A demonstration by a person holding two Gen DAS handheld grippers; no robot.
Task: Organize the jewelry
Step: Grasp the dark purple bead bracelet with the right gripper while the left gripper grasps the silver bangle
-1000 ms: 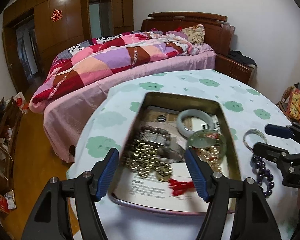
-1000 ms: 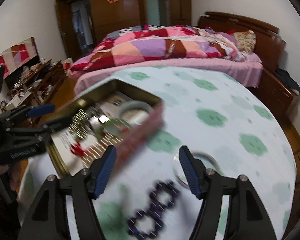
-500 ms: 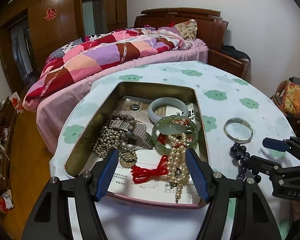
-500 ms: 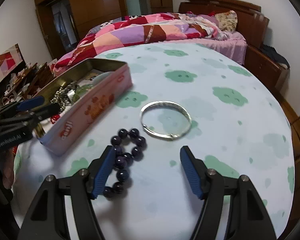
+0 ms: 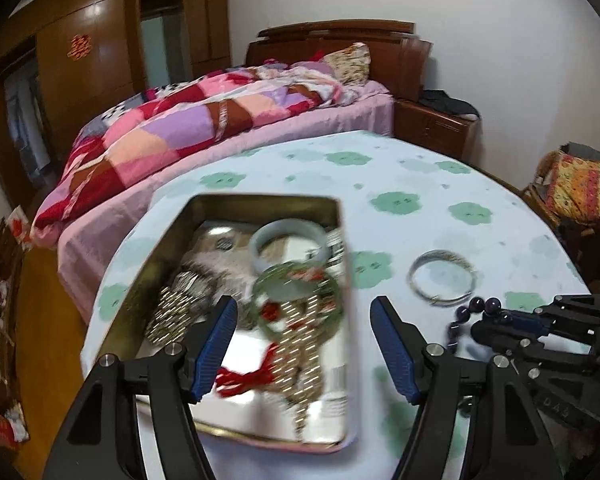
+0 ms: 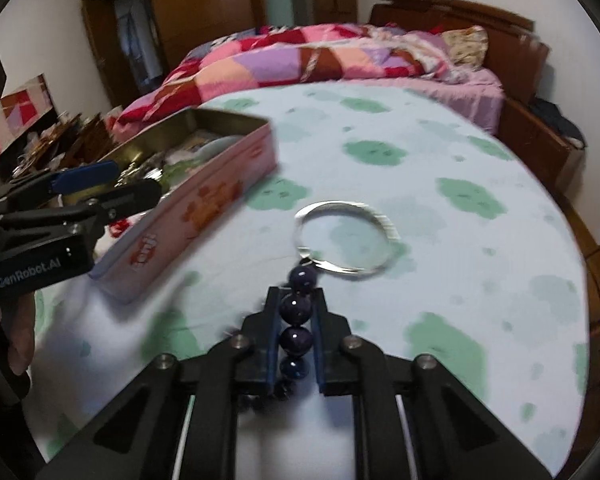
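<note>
A dark purple bead bracelet [image 6: 297, 307] lies on the cloud-print tablecloth, and the jaws of my right gripper [image 6: 296, 293] are closing on it, pads pressed against the beads. Just beyond it lies a silver bangle [image 6: 380, 216], touching the foremost bead. The open pink tin [image 6: 204, 200] stands to the left. In the left wrist view the tin [image 5: 172, 240] holds a pale jade bangle [image 5: 260, 240], a green bangle [image 5: 260, 292], pearl strands and a red cord [image 5: 244, 378]. My left gripper [image 5: 300, 340] hovers open over the tin's near right side, holding nothing.
The round table [image 5: 420, 184] ends close behind the tin, with a bed and patchwork quilt [image 5: 204, 128] beyond it. A wooden nightstand [image 5: 432, 128] stands at the back right. A person's hand [image 6: 16, 332] holds the left gripper.
My right gripper has shut on the purple beads, which earlier lay loose between its open fingers. My left gripper has drifted right, toward the tin's right wall.
</note>
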